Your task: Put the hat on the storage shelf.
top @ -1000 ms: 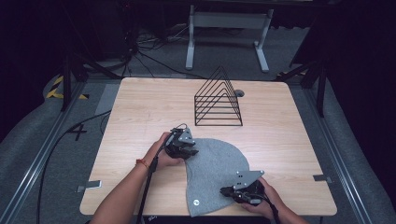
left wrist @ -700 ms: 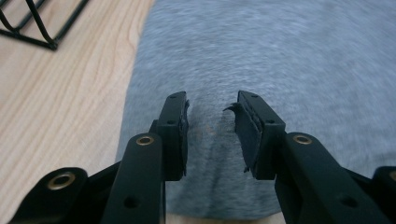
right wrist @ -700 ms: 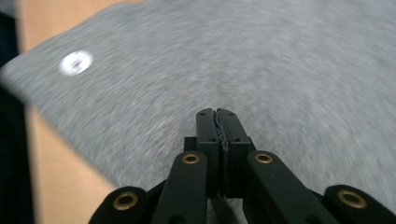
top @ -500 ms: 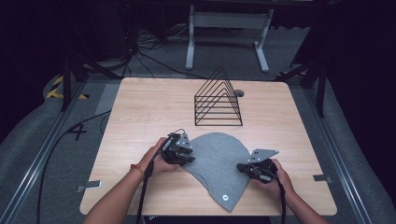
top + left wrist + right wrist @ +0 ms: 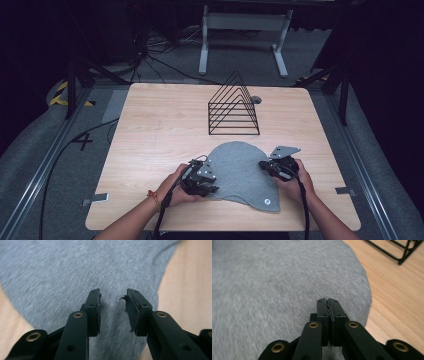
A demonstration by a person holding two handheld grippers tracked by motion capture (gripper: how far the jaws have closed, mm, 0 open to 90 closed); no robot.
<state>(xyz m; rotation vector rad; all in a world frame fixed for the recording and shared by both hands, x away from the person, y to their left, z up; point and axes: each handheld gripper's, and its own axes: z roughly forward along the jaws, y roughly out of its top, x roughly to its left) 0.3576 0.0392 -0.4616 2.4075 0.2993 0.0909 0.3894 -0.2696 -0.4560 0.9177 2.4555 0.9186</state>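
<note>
At the left edge of the grey cloth [image 5: 239, 172], the left gripper [image 5: 206, 184] has its jaws part open, a ridge of fabric bunched between them; whether the pads [image 5: 93, 312] actually bite it I can't tell. The cloth lies flat on the near half of the table [image 5: 150, 130], rounded end toward the wire rack [image 5: 233, 107], its length running from that end back to the near right corner with the small tag. On its right edge the right gripper [image 5: 265, 167] is pinched fully closed, seemingly on the hem. Both grippers flank it, equally near, so I'd guess any pull goes crosswise.
</note>
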